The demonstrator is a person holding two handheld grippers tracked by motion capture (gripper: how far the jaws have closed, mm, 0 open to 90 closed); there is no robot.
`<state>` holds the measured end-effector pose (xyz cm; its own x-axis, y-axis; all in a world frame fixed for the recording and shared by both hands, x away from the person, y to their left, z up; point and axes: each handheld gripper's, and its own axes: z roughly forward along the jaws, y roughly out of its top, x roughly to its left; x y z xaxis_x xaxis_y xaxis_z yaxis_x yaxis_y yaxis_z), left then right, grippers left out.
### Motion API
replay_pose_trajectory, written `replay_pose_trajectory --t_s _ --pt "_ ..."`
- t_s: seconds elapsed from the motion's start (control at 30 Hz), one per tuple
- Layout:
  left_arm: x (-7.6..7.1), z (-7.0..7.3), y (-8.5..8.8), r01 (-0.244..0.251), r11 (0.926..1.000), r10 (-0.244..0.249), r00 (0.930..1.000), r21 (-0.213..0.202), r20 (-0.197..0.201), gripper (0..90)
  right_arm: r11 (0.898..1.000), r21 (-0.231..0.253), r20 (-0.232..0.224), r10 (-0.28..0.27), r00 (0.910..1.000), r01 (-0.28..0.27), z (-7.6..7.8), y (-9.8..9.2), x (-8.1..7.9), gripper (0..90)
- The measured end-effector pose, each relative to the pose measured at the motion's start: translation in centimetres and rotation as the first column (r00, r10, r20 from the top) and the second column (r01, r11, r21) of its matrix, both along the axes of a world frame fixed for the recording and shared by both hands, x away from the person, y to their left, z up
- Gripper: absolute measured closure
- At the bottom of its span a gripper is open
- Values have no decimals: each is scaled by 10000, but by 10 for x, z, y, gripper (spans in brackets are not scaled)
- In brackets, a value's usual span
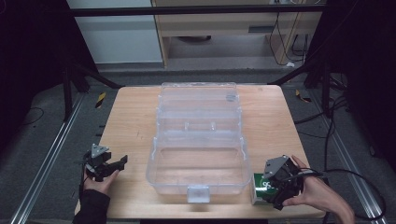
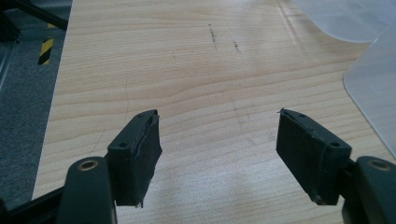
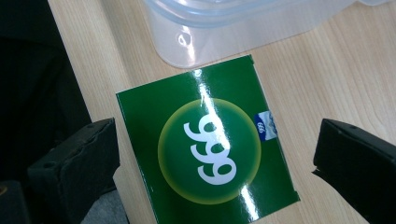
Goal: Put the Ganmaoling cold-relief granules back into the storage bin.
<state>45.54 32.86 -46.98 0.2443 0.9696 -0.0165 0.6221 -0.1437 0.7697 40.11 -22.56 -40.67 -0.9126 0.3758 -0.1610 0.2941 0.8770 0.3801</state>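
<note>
From the high view, a wooden tabletop (image 1: 135, 121) carries a clear plastic box (image 1: 198, 154) at its middle, its lid (image 1: 198, 100) swung open and lying flat behind it, away from the person. The box looks bare inside. At the near left corner a hand (image 1: 99, 181) holds the left gripper (image 1: 116, 164), its fingers spread and aimed at the box, well apart from it. At the near right corner the other hand (image 1: 315, 189) holds the right gripper (image 1: 275, 186) over a green packet (image 1: 262, 188) that lies on the tabletop just beside the box's front right corner.

In the left gripper view, the two black fingers (image 2: 137, 154) stand wide apart with bare wood between them. The rounded edge of the clear box (image 2: 373, 88) shows at the right, apart from the fingers.

In the right gripper view, the fingers (image 3: 355, 163) are released, one on either side of the green packet (image 3: 205, 140), which lies flat and bears "999" in white on a yellow-green circle. Neither finger touches it. A corner of the box (image 3: 219, 32) sits just beyond the packet's far edge.
</note>
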Motion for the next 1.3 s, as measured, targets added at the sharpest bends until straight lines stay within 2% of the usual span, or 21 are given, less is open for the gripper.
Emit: replay_pose_trajectory --t_s 0.23,0.4,0.47,0.7,1.07,1.3 --pt "0 0 0 -5 10000 5 10000 -1 2 296 9993 -345 -162 104 9998 -110 -5 4 3 8" --pt "0 0 0 -1 10000 1 10000 2 9 296 9990 -434 -244 101 9997 -111 -8 6 4 11" --pt "0 0 0 -6 10000 6 10000 5 5 296 9990 -431 -428 58 9991 -77 -12 5 5 14" --pt "0 0 0 -8 10000 8 10000 15 -5 296 9981 -604 -596 92 9982 -129 -21 6 8 14" --pt "0 0 0 -4 10000 4 10000 17 -9 297 9919 -1160 -948 416 9946 -525 -30 13 13 29" --pt "1 0 0 -6 10000 6 10000 26 -18 297 9897 -1238 -1077 591 9924 -724 -35 13 14 40"
